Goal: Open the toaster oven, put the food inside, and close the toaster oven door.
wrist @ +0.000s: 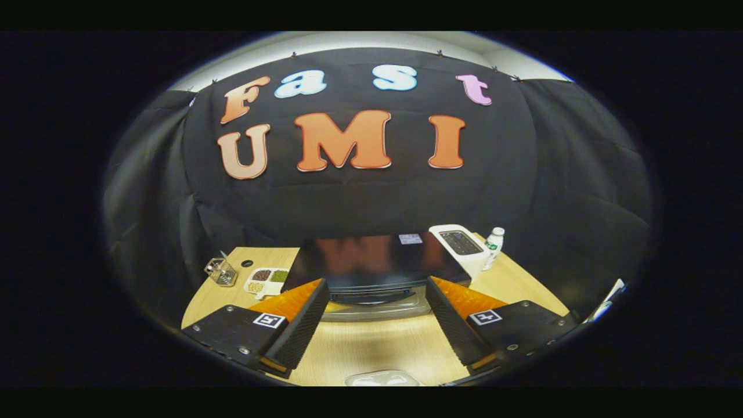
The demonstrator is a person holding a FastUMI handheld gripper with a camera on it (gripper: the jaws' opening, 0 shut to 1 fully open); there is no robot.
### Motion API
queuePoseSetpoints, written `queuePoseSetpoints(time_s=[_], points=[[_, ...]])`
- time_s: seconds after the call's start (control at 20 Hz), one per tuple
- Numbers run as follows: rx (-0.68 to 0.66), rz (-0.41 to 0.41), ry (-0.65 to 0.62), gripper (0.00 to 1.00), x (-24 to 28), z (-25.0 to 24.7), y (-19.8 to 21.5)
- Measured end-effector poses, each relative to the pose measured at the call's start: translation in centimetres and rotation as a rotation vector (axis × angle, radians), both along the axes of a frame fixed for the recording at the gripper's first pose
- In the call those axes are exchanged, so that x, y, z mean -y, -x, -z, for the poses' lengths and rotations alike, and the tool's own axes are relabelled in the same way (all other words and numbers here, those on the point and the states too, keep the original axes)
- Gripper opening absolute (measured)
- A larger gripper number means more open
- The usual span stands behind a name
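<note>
Claw: the claw (374, 325) stands spread wide, its two fingers well apart and grasping nothing, with bare wood between them.
Toaster oven: the toaster oven (377, 264) sits just beyond the fingertips, a low dark box with a glossy top that mirrors the wall; its handle (370, 299) runs across the front, centred in the gap between the fingers.
Door: I cannot tell for sure how it stands; it looks shut, with the handle high against the front. That fits a door waiting to be opened as well as one closed again.
Food: a pale tray (383, 379) lies close under the claw, cut off and blurred; what it holds I cannot tell. The inside of the oven is hidden.
Doing it well: whichever way the door must go, I judge the claw should stay level and centred on the handle, and follow the door's arc instead of pulling straight, so the oven does not slide.
Surface: light wood surface (371, 348); on its left side a wire basket (220, 271) and a divided dish (266, 280) of grains; on its right side a white appliance (461, 247) and a small bottle (494, 244).
Room: black cloth hangs all around behind the surface.
</note>
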State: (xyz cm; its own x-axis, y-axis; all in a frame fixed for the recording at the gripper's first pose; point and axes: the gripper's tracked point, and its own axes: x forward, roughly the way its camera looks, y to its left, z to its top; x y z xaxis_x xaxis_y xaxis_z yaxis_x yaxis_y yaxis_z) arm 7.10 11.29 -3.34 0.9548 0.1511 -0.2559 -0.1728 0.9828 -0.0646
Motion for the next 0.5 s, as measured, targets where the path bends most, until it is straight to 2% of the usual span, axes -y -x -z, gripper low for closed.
queuePoseSetpoints(time_s=[0.2,0.5], points=[[0.021,0.004,-0.042,0.99,0.2,-2.4,2.0],[0.051,0.021,-0.038,0.99,0.8,-3.5,3.3]])
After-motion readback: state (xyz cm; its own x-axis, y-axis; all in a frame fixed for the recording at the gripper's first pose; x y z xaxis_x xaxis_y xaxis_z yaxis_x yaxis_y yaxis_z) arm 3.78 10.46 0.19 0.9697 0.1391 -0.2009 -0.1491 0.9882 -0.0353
